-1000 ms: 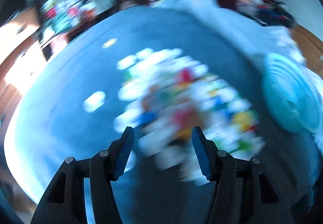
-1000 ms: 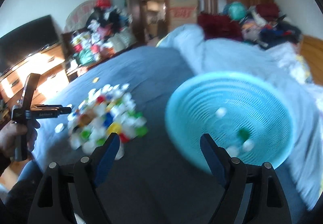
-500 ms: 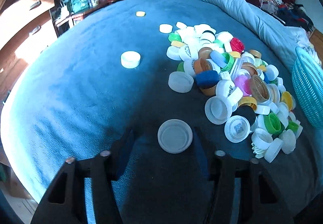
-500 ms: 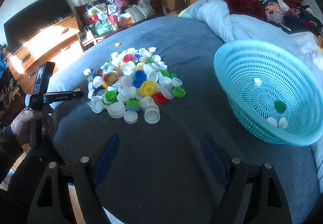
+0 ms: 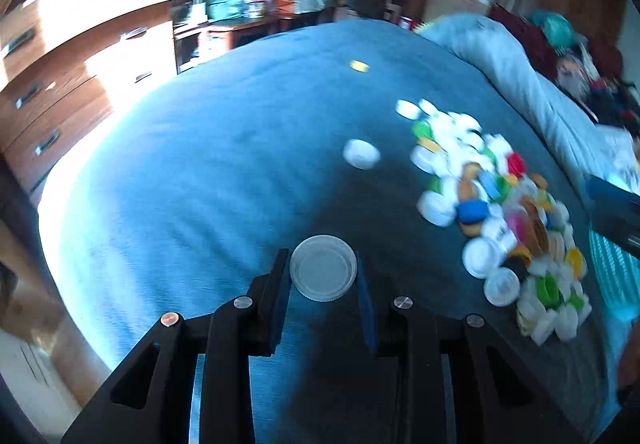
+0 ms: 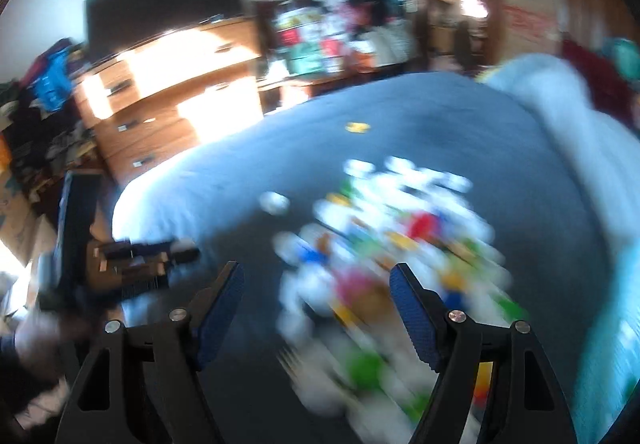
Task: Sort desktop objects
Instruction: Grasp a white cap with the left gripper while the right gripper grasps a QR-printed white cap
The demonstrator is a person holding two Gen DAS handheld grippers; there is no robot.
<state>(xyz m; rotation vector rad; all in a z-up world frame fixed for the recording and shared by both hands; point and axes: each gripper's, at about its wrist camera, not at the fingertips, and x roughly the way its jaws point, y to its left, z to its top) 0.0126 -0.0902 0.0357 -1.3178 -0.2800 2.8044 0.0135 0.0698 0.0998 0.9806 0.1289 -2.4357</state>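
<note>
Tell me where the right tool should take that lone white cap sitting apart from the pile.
Grip the lone white cap across its rim, coming down from above. It lies flat on the blue blanket with clear fabric all round, so both fingers fit either side.

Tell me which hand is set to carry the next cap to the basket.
Left. The left gripper has its fingers shut on a clear cap. The right gripper is open and empty over the blurred cap pile.
</note>
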